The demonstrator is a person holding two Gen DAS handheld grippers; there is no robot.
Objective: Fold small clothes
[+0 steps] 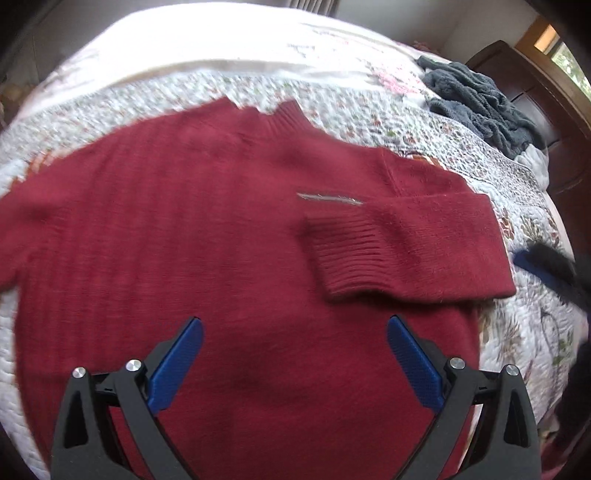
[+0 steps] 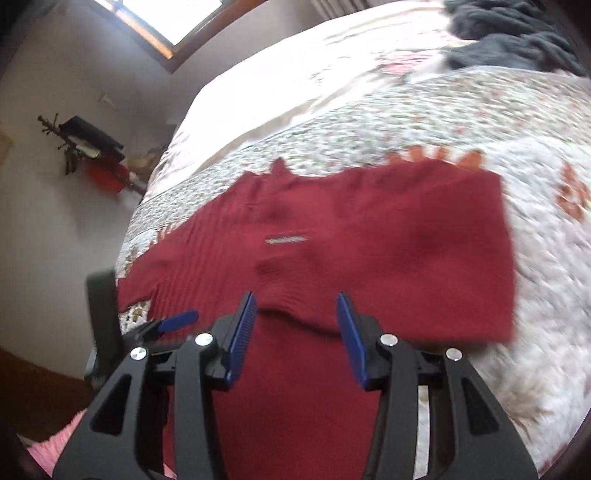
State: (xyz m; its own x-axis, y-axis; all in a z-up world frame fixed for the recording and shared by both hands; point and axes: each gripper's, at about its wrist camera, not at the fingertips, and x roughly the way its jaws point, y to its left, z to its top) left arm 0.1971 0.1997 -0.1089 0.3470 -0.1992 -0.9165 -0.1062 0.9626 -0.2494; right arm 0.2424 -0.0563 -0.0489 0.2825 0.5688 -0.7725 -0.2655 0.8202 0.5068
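A dark red knit sweater (image 1: 207, 229) lies flat on the quilted bed, collar away from me. Its right sleeve (image 1: 402, 251) is folded across the chest, ribbed cuff pointing left, just below a small grey label (image 1: 328, 198). My left gripper (image 1: 295, 332) hovers open over the sweater's lower body, holding nothing. In the right wrist view the same sweater (image 2: 388, 236) spreads ahead, and my right gripper (image 2: 295, 306) stands open just above the folded sleeve's cuff, nothing between its blue pads. The left gripper's blue fingertip (image 2: 179, 319) shows at the left.
A floral quilt (image 1: 369, 110) covers the bed. A heap of dark grey clothes (image 1: 480, 99) lies at the far right, beside a dark wooden headboard (image 1: 532, 96). A pink cloth (image 2: 62, 439) shows at the lower left of the right wrist view. A window (image 2: 166, 14) and a cluttered floor corner (image 2: 96, 155) lie beyond the bed.
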